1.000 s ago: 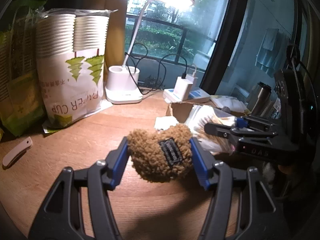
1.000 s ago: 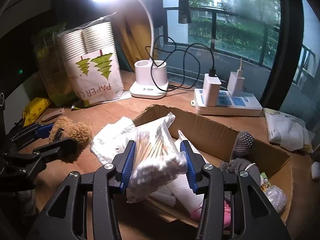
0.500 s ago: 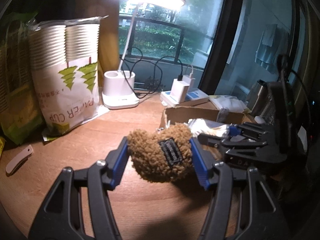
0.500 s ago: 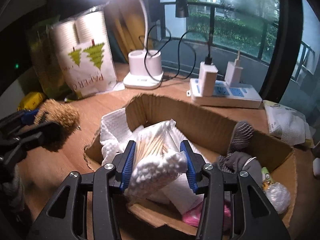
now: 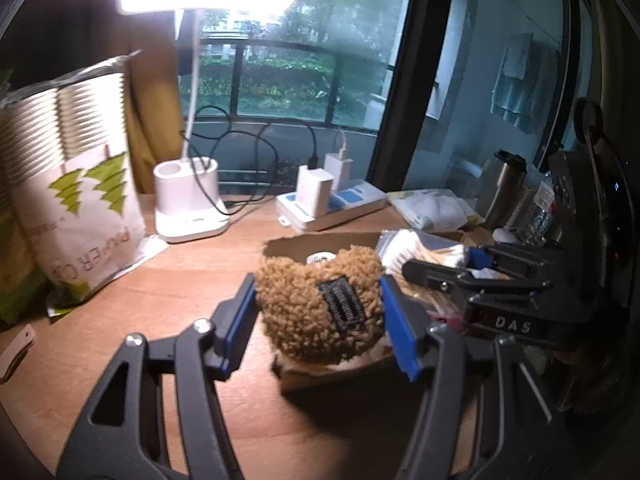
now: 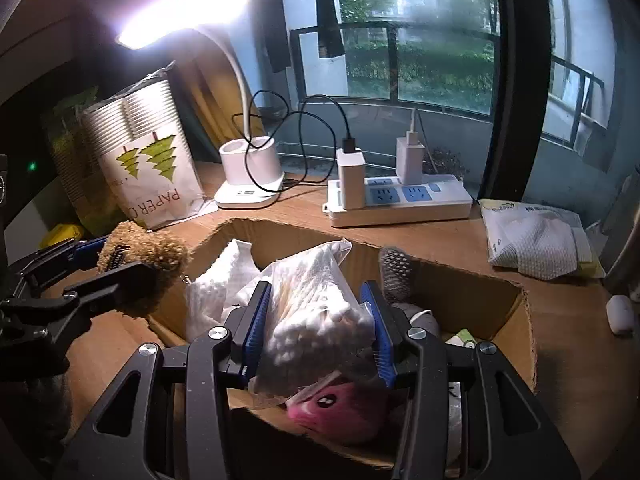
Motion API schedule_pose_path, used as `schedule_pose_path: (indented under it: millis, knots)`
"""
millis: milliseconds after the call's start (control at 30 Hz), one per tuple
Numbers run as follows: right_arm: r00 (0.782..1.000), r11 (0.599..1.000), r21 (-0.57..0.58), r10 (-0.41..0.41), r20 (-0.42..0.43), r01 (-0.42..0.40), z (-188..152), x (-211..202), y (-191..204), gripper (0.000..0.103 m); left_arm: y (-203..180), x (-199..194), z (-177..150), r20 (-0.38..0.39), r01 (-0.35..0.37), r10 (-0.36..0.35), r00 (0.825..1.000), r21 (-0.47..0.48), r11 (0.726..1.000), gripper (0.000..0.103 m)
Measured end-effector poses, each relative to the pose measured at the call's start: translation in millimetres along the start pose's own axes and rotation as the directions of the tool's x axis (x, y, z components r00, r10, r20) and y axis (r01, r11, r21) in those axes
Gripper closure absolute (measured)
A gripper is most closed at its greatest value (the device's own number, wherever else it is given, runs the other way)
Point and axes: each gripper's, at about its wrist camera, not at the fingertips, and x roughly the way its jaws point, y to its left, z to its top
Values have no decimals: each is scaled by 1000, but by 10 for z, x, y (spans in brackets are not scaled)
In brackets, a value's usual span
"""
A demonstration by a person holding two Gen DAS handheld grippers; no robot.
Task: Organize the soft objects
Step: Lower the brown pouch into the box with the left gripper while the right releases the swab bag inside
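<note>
Leftmost, well off to the left of the left gripper [image 5: 318,308], stands a bag of paper cups [image 5: 76,208] on the wooden desk [image 5: 168,292], and beyond it, ahead of those jaws, a white lamp base [image 5: 188,204] under its lit head. The left gripper itself stands about half open, its blue pads pressed into either side of a brown fuzzy pouch [image 5: 320,304] with a dark stitched patch facing the camera. That pouch hangs over the near left corner of the cardboard box [image 5: 332,372], not resting on anything that can be seen. Ahead of it and a little right lies a white power strip [image 5: 336,208] with chargers plugged in.

Just to the right of the left gripper, the right gripper [image 6: 318,328] is clamped fairly narrowly on a clear bag of cotton swabs [image 6: 316,308], whose plastic bulges out above and below the pads. This bag is held over the open box [image 6: 516,312]. Below the right jaws, inside the box, sits a pink plush toy [image 6: 340,408]; to their left in the box lies a white cloth [image 6: 216,280], and to their right a grey dotted sock [image 6: 396,272] leans on the far wall. Further right, outside the box, a packet of white fabric [image 6: 536,240] lies on the desk.
</note>
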Motion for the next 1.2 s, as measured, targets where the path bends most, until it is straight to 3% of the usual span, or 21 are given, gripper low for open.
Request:
schedule_pose_path:
  millis: [467, 667, 967, 1200]
  knots:
    - [1000, 1000, 30, -3, -14, 3, -72, 178, -175, 55, -168, 614, -80, -133, -17, 24, 991, 51, 999, 42]
    - [1000, 999, 40, -13, -8, 13, -73, 156, -220, 54, -215, 644, -100, -139, -36, 46, 989, 71, 997, 41]
    - [999, 999, 41, -36, 6, 36, -61, 14, -216, 53, -192, 459, -28, -111, -22, 26, 993, 43, 999, 26]
    - [998, 997, 39, -61, 24, 60, -77, -211, -174, 53, -227, 231, 33, -71, -17, 20, 997, 38, 999, 24]
